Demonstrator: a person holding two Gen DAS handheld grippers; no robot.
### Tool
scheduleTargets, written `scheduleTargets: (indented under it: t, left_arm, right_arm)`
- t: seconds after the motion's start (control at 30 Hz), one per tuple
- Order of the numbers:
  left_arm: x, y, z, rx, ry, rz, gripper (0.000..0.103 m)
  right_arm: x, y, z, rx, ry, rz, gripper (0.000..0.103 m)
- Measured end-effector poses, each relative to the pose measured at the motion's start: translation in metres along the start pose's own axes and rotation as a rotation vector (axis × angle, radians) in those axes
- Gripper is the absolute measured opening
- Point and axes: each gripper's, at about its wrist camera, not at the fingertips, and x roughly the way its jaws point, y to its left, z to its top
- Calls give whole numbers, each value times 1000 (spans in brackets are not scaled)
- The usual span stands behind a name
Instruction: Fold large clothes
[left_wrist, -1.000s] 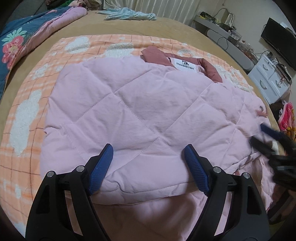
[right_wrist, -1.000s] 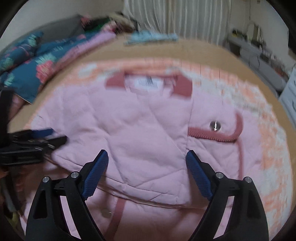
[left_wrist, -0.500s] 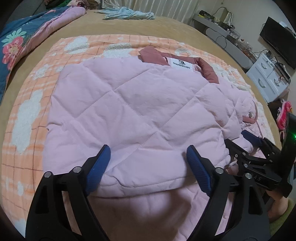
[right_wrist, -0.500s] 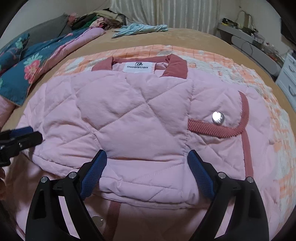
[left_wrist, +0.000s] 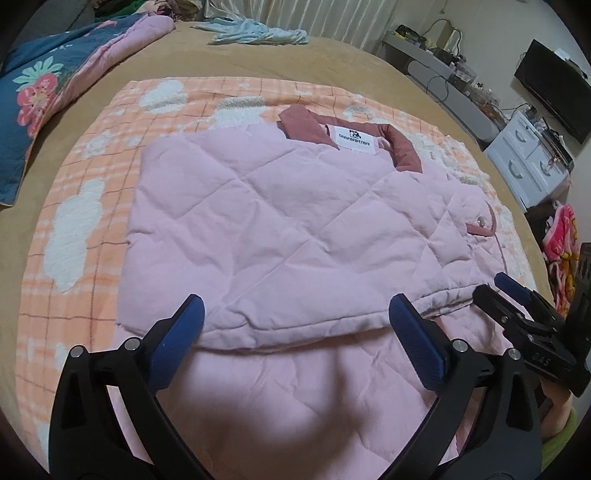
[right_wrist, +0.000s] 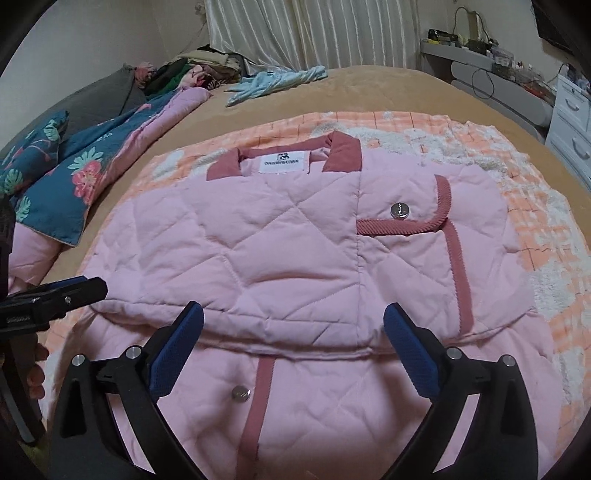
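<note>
Bed blanket (left_wrist: 85, 206) under folded pink quilted jacket (left_wrist: 280, 229), both grippers' jaws opening, empty

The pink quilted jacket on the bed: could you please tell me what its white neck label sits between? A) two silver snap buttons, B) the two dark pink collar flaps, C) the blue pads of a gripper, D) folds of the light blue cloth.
B: the white label lies in the neck opening of the pink quilted jacket, with a dark pink collar flap on each side.
</note>
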Motion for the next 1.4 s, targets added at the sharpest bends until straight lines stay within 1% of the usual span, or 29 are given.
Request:
scheduleTargets:
  t: [0.2,0.4,0.63,0.87,1.13,1.4]
  left_arm:
    - [-19,8,1,-22,-35,2,94]
    - [-40,7,-2,-16,-65,-5,94]
    - [-70,5,-4,-2,-131,-9,94]
    - [-93,5,-7,-4,-172,-26,94]
    - [-127,-2,-17,24,-240,-40,94]
    - [-159,-13,-35,53,-296,-41,94]
  right_arm:
    - [-20,5,-1,1,-28,4,98]
    - [-46,8,0,-2,-60,3,98]
    - [-76,10,-1,-4,-103,1,98]
    - [-109,12,-5,0,-157,-18,98]
    - [-140,12,-15,2,-199,-36,99]
    - [-162,15,-26,4,-207,-35,99]
